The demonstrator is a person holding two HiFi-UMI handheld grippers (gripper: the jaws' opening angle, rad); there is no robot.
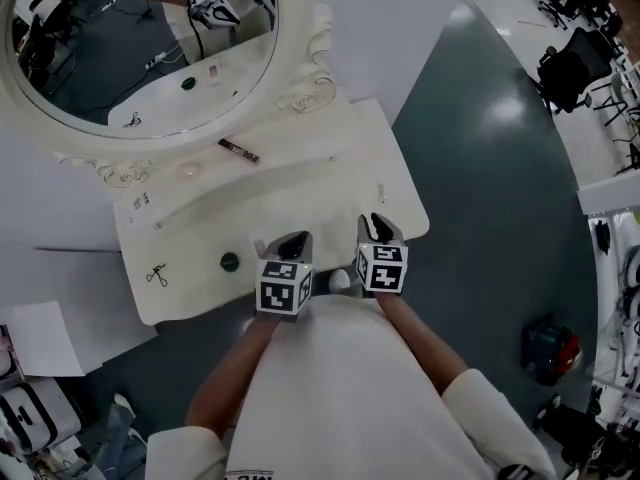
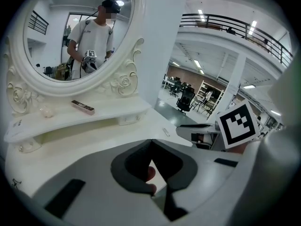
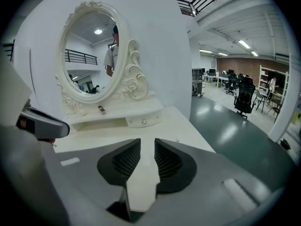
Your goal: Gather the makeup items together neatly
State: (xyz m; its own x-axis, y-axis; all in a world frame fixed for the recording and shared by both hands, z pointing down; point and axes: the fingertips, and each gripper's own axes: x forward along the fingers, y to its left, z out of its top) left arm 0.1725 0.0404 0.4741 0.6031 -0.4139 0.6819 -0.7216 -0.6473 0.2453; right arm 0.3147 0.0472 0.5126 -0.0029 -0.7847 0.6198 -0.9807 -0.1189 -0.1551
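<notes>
On the shelf of the white vanity table (image 1: 330, 183) lies a dark slim makeup tube (image 1: 239, 150) (image 2: 83, 107), with a small clear jar (image 1: 188, 169) to its left. A green round lid (image 1: 229, 262) and small scissors (image 1: 156, 274) lie at the table's near left. My left gripper (image 1: 290, 243) (image 2: 150, 142) hovers over the near edge, fingertips meeting. A pinkish bit (image 2: 149, 174) shows in the gap behind them; I cannot tell whether it is held. My right gripper (image 1: 378, 230) (image 3: 147, 145) is beside it, pads slightly apart, with nothing between.
An oval mirror (image 1: 140, 48) in a carved white frame stands at the back, reflecting the person and both grippers. A small pale stick (image 1: 380, 190) lies at the table's right. Sheets of paper (image 1: 50, 338) lie on the dark floor (image 1: 500, 198) at the left.
</notes>
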